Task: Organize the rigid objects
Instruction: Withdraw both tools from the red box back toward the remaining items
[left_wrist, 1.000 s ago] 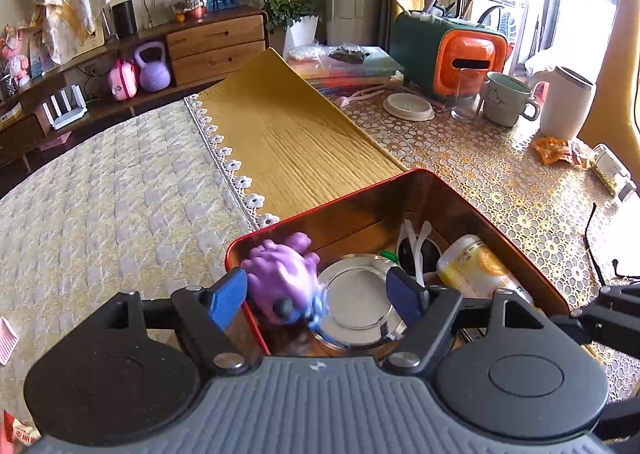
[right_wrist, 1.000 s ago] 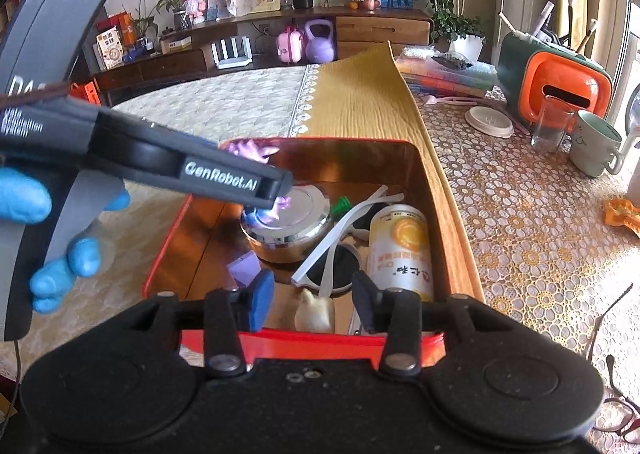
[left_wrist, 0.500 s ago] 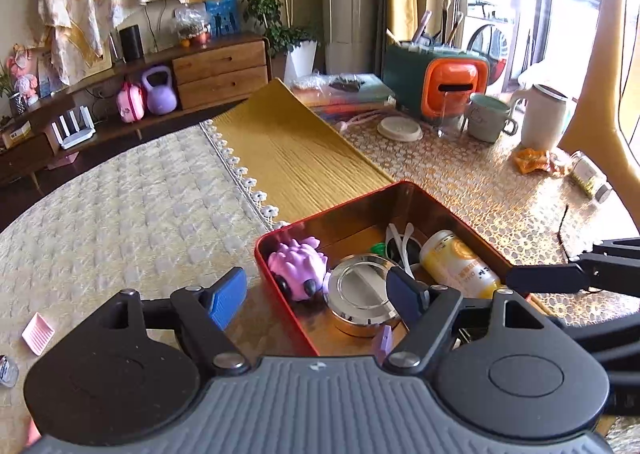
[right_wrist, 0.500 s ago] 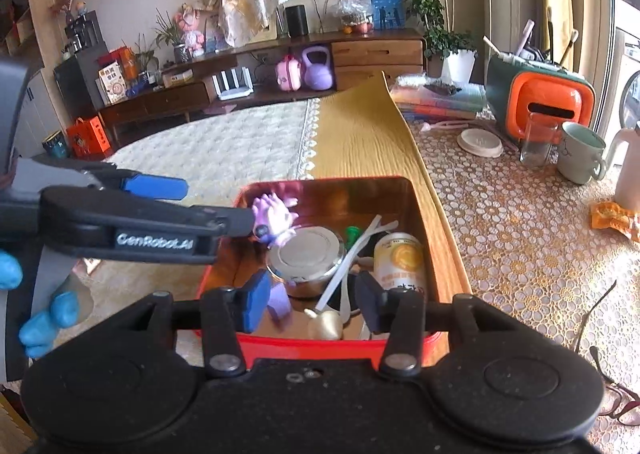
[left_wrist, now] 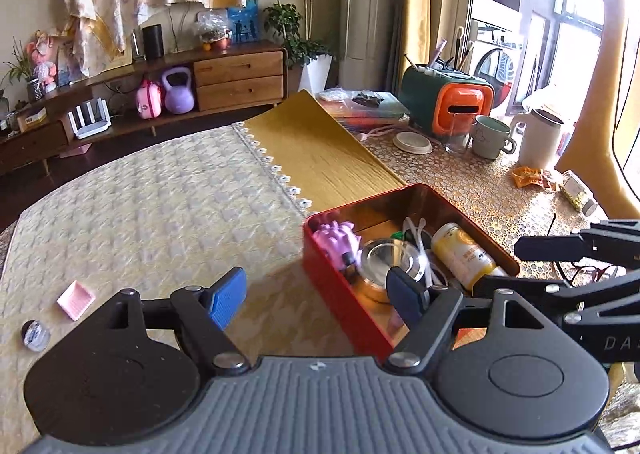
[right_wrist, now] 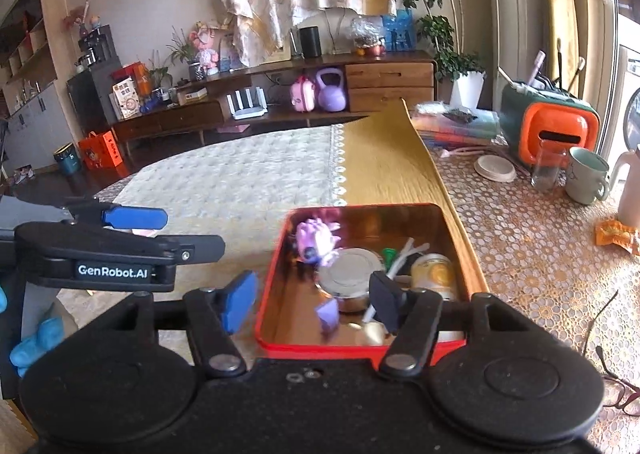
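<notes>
Red metal forms the walls of the tin box [right_wrist: 362,350], which sits on the table where a cream quilted cloth [left_wrist: 152,214] meets a gold runner [left_wrist: 320,158]. Inside the box, a purple spiky toy [right_wrist: 316,240] lies in the far left corner, touching a round steel tin [right_wrist: 348,278] beside it. White sunglasses [left_wrist: 418,244] rest between the steel tin and a yellow-labelled can [left_wrist: 464,254] lying on its side against the right wall. A small lilac piece [right_wrist: 329,314] and a pale rounded object [right_wrist: 374,332] sit near the front wall.

The left gripper [left_wrist: 316,300] hangs over the box's left wall with its jaws wide apart and nothing between the pads. The right gripper [right_wrist: 314,304] hovers over the front of the box; its jaws have just been opening, and they now stand apart, gripping nothing.

On the cloth to the left, well apart from the box, lie a small pink tray [left_wrist: 76,300] and a little round jar [left_wrist: 36,335]. A blue-gloved hand [right_wrist: 38,338] holds the left gripper's handle
</notes>
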The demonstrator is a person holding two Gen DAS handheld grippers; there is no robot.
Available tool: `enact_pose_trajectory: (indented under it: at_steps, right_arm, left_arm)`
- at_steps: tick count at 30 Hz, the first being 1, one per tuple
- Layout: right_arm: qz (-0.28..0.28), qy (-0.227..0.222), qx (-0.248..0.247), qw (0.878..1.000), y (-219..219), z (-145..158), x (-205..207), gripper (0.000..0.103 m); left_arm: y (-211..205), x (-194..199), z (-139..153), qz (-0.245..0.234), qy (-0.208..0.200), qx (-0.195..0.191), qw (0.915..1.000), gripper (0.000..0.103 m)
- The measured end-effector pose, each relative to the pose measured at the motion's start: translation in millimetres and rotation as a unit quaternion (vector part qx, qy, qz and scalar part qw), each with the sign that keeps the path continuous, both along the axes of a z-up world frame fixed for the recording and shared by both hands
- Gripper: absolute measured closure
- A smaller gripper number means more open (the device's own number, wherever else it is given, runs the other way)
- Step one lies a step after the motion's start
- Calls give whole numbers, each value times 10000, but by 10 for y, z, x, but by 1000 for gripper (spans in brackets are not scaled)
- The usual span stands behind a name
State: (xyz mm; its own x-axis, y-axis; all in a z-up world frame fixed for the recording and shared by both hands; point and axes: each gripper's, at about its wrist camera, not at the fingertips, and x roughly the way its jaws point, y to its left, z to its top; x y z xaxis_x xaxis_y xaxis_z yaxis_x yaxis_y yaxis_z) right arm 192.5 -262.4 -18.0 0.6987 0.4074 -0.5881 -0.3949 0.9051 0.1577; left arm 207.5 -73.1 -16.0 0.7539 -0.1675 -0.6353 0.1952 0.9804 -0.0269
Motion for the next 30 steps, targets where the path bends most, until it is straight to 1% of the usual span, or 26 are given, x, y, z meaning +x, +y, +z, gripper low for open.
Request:
enact_pose_trajectory:
  at_steps: [2, 5, 6, 7, 9, 12, 16, 20, 21, 22, 24, 25, 26, 27, 30]
  right_arm:
    - [25, -20, 41, 10000, 54, 17, -23, 39]
    - [57, -23, 118, 9999, 129, 27, -52, 33]
    - [85, -13, 133, 9999, 166, 26, -62, 33]
    - [118, -13, 138, 9998, 203, 26, -74, 33]
    - [187, -17, 125, 9997, 296, 27, -97, 29]
    - [293, -13, 143, 9995, 427, 30, -142, 25]
    - [455, 3, 163, 9988, 590, 36, -187, 23]
    - [670, 5, 154, 9976, 763, 36, -228, 18]
    - [736, 4, 159, 9972, 803, 36, -242, 16]
    - [797, -3, 157, 9967, 848, 36, -247, 16]
    - [900, -24, 151, 9958, 945, 36, -259, 12]
    - [954, -27, 160, 9953, 989, 40, -262, 12]
    - [1014, -23, 164, 9947, 1045, 38, -264, 11]
    - [1075, -19, 161, 9941, 1095, 34, -262, 10]
    - [1230, -10, 150, 9923, 1223, 22, -262, 9]
  left_arm:
    - [94, -85, 3, 20, -30, 34, 10000, 26]
    - [240, -201, 7, 83, -69, 47, 9999, 26]
    - [285, -237, 10, 102, -66, 33, 9999, 26]
    - [338, -271, 10, 120, -59, 10, 9999, 22]
    - [452, -340, 17, 200, -74, -34, 9998, 20]
    - [607, -437, 16, 329, -66, -61, 9994, 20]
    - [825, -549, -8, 509, -47, -111, 9986, 20]
    - [1028, -646, -37, 681, -52, -138, 9976, 20]
    - [1081, -668, -46, 727, -50, -148, 9972, 18]
    - [1126, -682, -54, 770, -44, -151, 9969, 15]
    - [1233, -724, -82, 866, -52, -177, 9961, 13]
    - [1290, -743, -100, 925, -49, -174, 9955, 12]
    - [1324, -752, -124, 988, -41, -160, 9950, 9]
    - [1379, -765, -142, 1053, -32, -144, 9943, 3]
    - [1540, -826, -191, 1152, -77, -164, 9932, 1]
